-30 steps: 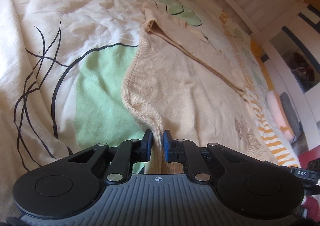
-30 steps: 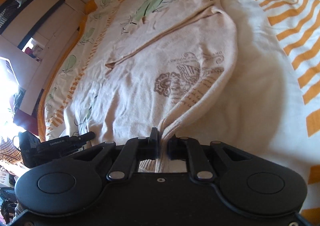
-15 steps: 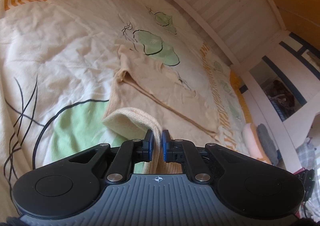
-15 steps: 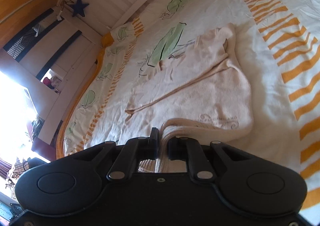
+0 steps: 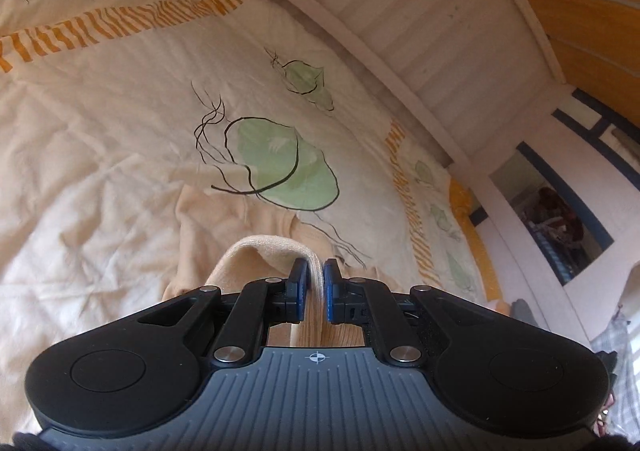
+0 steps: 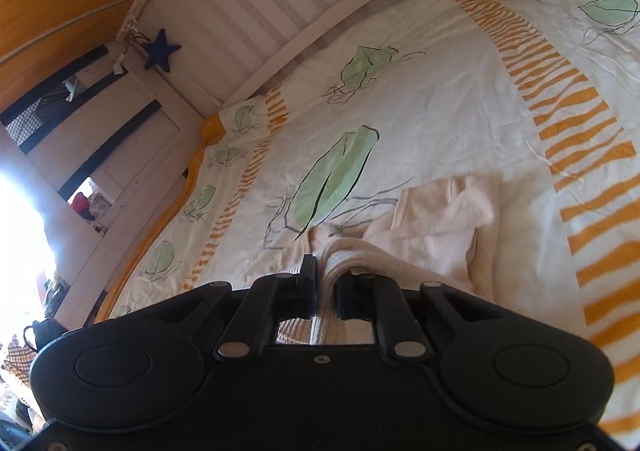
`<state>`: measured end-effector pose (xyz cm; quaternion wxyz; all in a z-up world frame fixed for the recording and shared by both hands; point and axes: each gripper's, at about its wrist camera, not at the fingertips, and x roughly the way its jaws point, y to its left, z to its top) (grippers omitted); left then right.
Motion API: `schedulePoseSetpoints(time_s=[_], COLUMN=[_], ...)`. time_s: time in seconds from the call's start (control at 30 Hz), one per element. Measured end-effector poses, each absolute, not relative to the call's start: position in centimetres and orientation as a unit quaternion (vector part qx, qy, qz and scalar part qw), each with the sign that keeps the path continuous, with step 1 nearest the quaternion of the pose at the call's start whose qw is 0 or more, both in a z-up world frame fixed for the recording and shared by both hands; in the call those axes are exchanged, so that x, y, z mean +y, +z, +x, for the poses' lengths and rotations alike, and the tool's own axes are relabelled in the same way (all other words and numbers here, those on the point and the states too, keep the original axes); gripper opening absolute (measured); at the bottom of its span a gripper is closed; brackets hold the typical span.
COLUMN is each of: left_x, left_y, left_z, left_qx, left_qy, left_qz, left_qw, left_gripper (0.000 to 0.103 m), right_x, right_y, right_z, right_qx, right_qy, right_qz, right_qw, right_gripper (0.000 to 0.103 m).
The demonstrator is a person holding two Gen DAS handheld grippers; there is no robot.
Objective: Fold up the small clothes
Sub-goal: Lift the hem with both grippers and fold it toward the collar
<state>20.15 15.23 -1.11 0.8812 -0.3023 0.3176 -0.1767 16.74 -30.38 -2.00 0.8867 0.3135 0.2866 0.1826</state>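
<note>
surface: bed point(image 5: 100, 139), leaf-print cover | lying on it: cream garment point(image 6: 436, 227), partly lifted

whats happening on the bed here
A person is folding a small cream knit garment on a bed covered by a white quilt with green leaf prints and orange stripes. The left gripper and the right gripper are each shut on a ribbed edge of the garment, holding that edge raised above the part that lies flat. The fold is in progress: the lifted edge has not yet been laid down on the flat part.
</note>
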Motion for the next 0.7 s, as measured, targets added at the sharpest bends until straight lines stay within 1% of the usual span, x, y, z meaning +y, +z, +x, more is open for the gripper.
schedulePoseSetpoints(time_s=[0.2,0.33,0.4,0.43,0.47,0.63,0.7], left_x=[15.3,15.2,14.9,14.8,14.7,14.3,13.6], left_y=[-2.6,-3.6,-3.8,-3.9,-4.0,-4.4,-4.6], left_z=[24.6,25.7,25.6,25.4,25.1,23.1,22.3], left_qx=[0.332,0.35,0.358,0.361,0.365,0.382,0.386], left_qy=[-0.152,-0.136,-0.133,-0.134,-0.135,-0.127,-0.116], left_qz=[-0.297,-0.262,-0.222,-0.196,-0.174,-0.106,-0.053], left_qw=[0.882,0.889,0.897,0.902,0.905,0.909,0.913], left_gripper=[0.009,0.009,0.017,0.029,0.038,0.039,0.039], right_x=[-30.5,-30.8,-31.1,-31.2,-31.3,-31.6,-31.7], right_y=[-4.3,-6.3,-7.1,-7.3,-7.6,-8.0,-8.1], right_z=[21.4,23.4,23.8,23.9,23.9,23.8,23.7], right_qx=[0.312,0.337,0.346,0.35,0.354,0.363,0.363], right_qy=[0.171,0.153,0.144,0.142,0.14,0.137,0.138], right_qz=[0.314,0.31,0.312,0.311,0.31,0.307,0.311], right_qw=[0.88,0.876,0.873,0.872,0.871,0.869,0.867], right_gripper=[0.018,0.019,0.019,0.019,0.019,0.02,0.021])
